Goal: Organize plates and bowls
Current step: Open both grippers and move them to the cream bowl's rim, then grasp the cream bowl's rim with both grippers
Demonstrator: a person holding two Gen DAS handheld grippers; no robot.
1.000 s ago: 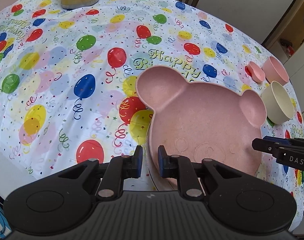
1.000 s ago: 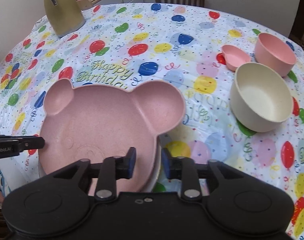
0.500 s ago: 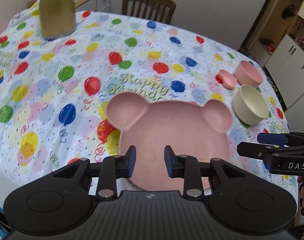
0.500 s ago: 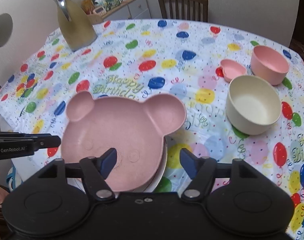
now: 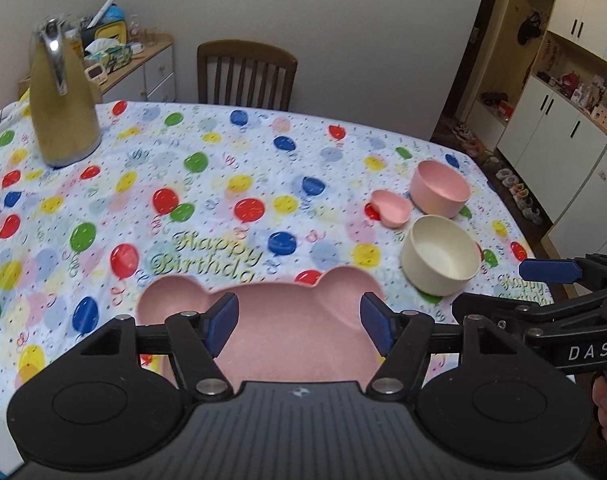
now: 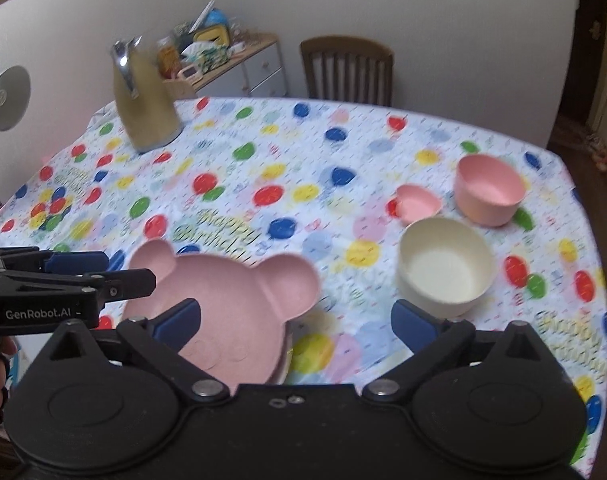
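Observation:
A pink bear-shaped plate (image 5: 295, 320) (image 6: 231, 300) lies near the table's front edge on top of a pale plate whose rim (image 6: 285, 354) shows beneath it. My left gripper (image 5: 296, 318) is open and empty above the plate. My right gripper (image 6: 295, 320) is open and empty above the plate's right side. A cream bowl (image 5: 441, 254) (image 6: 445, 266), a pink bowl (image 5: 439, 188) (image 6: 489, 190) and a small pink heart dish (image 5: 390, 208) (image 6: 417, 202) stand at the right.
A tall gold jug (image 5: 61, 100) (image 6: 145, 98) stands at the table's far left. A wooden chair (image 5: 245, 76) sits behind the table. The balloon tablecloth (image 5: 223, 200) covers the table. White cabinets (image 5: 563, 92) stand at the right.
Both grippers have opened, let go of the bear plate's rim, and pulled up and back. The plate now rests on the pale plate.

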